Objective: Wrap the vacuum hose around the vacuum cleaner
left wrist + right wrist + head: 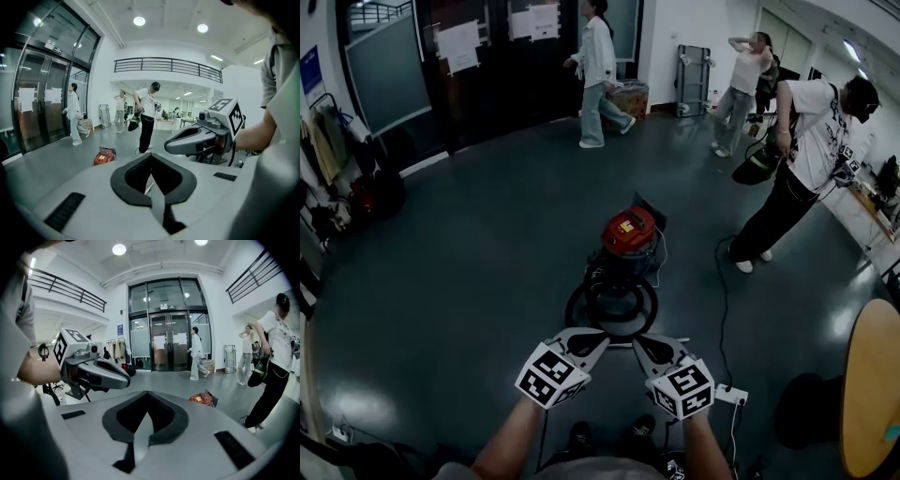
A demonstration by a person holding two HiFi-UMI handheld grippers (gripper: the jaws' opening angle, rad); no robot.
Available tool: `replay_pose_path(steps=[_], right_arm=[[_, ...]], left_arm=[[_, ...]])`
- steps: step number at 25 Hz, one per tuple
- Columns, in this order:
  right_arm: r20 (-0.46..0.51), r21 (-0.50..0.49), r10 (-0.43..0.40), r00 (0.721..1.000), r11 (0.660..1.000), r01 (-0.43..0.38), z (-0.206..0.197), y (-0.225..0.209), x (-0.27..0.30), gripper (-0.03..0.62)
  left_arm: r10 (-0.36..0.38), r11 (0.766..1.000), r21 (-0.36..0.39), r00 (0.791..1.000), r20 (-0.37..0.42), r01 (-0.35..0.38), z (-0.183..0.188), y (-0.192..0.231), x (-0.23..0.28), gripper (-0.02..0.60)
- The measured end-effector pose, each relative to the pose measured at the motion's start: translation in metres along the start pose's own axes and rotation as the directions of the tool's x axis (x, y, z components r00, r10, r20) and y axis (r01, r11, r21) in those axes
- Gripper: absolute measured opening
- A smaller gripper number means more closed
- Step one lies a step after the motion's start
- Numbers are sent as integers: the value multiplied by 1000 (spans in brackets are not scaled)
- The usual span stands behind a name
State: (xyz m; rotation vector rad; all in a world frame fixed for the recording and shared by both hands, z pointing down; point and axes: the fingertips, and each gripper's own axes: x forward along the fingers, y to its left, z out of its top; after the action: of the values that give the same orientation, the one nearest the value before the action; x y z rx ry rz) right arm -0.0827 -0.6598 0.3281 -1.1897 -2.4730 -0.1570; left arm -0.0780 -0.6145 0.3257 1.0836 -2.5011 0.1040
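Note:
The vacuum cleaner (628, 234), red-topped on a dark body, stands on the grey floor mid-room. Its black hose (612, 306) lies in round loops against the near side of the body. My left gripper (592, 343) and right gripper (645, 345) hang side by side in the air just short of the hose, both shut and empty, touching nothing. In the left gripper view the vacuum cleaner (104, 157) is small and far beyond the shut left gripper (151, 157), with the right gripper (174, 146) alongside. In the right gripper view the vacuum cleaner (202, 398) sits beyond the shut right gripper (147, 393).
A black cable (721, 309) runs over the floor to a white power strip (731, 395) at my right. A round wooden table (874, 384) is at the right edge. A person in white and black (802, 159) stands right of the vacuum; two others (598, 70) are near the glass doors.

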Motion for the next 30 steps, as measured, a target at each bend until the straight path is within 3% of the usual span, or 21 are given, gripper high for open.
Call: replay_pose_path(steps=[8, 15, 20, 30], right_arm=[[165, -17, -11, 986, 1000, 14, 77, 64, -16, 6], [273, -41, -37, 961, 998, 50, 122, 91, -36, 6], [316, -56, -35, 948, 997, 55, 139, 101, -49, 6], [339, -50, -37, 940, 997, 57, 142, 105, -52, 6]], left_arm=[[17, 998, 58, 993, 119, -24, 50, -10, -68, 9], [13, 992, 119, 977, 211, -39, 82, -24, -102, 9], [4, 989, 142, 966, 257, -42, 97, -33, -116, 9], [-10, 984, 171, 961, 275, -39, 103, -39, -120, 9]])
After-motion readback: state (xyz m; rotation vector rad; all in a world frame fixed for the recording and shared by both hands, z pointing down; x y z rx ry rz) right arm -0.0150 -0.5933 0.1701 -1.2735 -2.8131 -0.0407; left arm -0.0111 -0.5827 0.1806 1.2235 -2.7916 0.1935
